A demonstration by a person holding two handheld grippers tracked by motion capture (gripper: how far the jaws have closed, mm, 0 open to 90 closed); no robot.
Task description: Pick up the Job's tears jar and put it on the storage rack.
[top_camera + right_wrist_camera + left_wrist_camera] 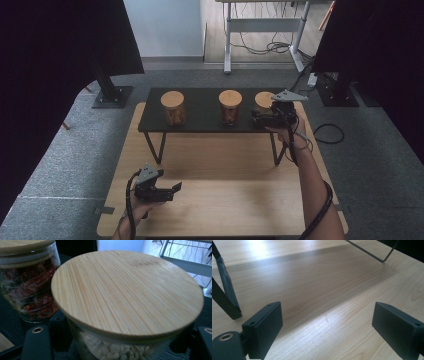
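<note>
Three glass jars with bamboo lids stand in a row on a low black shelf [200,125]. My right gripper [257,117] is at the right-hand jar [263,101], its jaws on either side of the glass just under the lid. In the right gripper view this jar [127,290] holds white pieces, and the right gripper [122,335] is shut on it. The middle jar [30,290], with red dried contents, stands close beside it. My left gripper [176,189] rests low over the wooden table [225,200], open, and in its own view the left gripper [327,325] has bare wood between its jaws.
The left jar [172,107] and the middle jar [230,106] stand apart on the shelf. Thin black shelf legs [224,297] rise from the tabletop near my left gripper. Beyond the table lie grey carpet, black stands and a desk frame [265,30] with cables.
</note>
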